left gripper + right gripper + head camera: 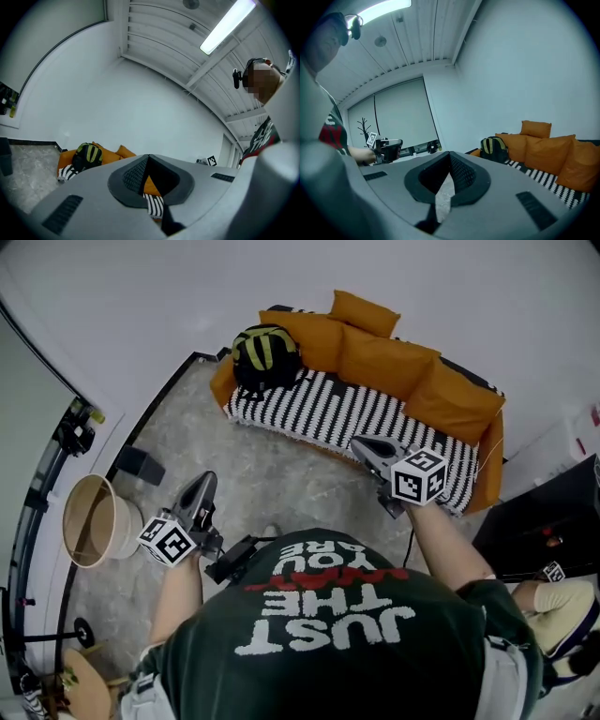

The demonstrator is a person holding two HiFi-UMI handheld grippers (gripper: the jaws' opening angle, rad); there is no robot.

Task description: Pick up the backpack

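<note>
Head view, looking steeply down, clock directions as in that view. An orange sofa [375, 362] with a black-and-white striped cover runs from 11 o'clock to 3 o'clock across a grey floor [253, 474]. The backpack [265, 357], black with yellow-green stripes, sits at the sofa's 11 o'clock end, against the back cushion. In both gripper views it stands upright, long axis vertical, and touches neither gripper.

I hold two grippers low in the picture. The left gripper [202, 486] is over the floor, its jaws closed tip to tip on nothing. The backpack lies at about 1 o'clock from it, well apart. The right gripper [364, 444] is over the sofa's front edge, its jaws likewise pressed together and empty. The backpack lies at about 10 o'clock from it, also well apart.

I judge neither gripper clearly nearer. Neither points at the bag: it sits left of the left jaws [88, 156] and right of the right jaws [494, 149].
</note>
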